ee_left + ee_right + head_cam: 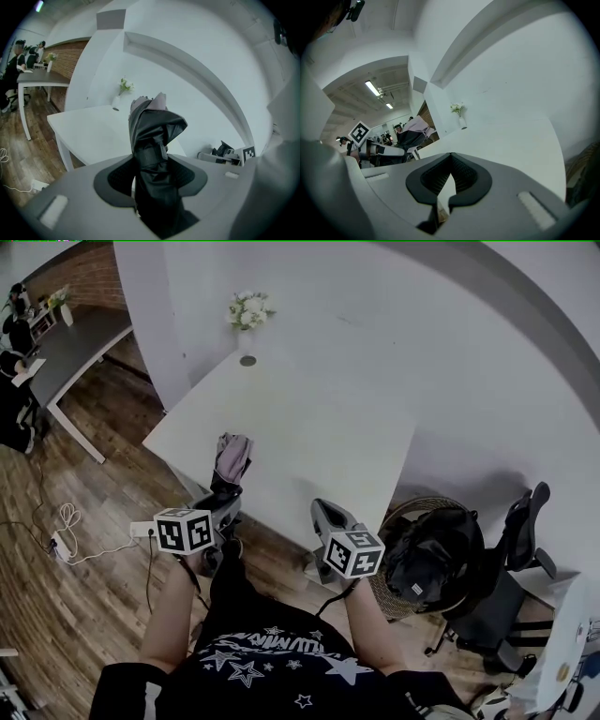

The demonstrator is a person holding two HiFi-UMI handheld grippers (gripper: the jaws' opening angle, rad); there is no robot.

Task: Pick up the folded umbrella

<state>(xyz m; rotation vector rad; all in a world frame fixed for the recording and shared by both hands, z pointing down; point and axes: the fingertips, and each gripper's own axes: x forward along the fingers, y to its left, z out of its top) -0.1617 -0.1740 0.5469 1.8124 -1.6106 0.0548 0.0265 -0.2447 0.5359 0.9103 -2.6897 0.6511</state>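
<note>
— Left claw (151,164) first: what's in it?
— Its ribbed dark pads (115,180) are clenched on the folded black fabric umbrella (157,129). It is a crumpled, glossy bundle with a strap round it (pale lining shows at the top), and it stands upright out of the jaws over the near edge of the smooth, flat white table (309,427).
— And further right?
— Right claw (451,159) is empty, its grey jaws pressed together at the tips, just off the table's near edge.
</note>
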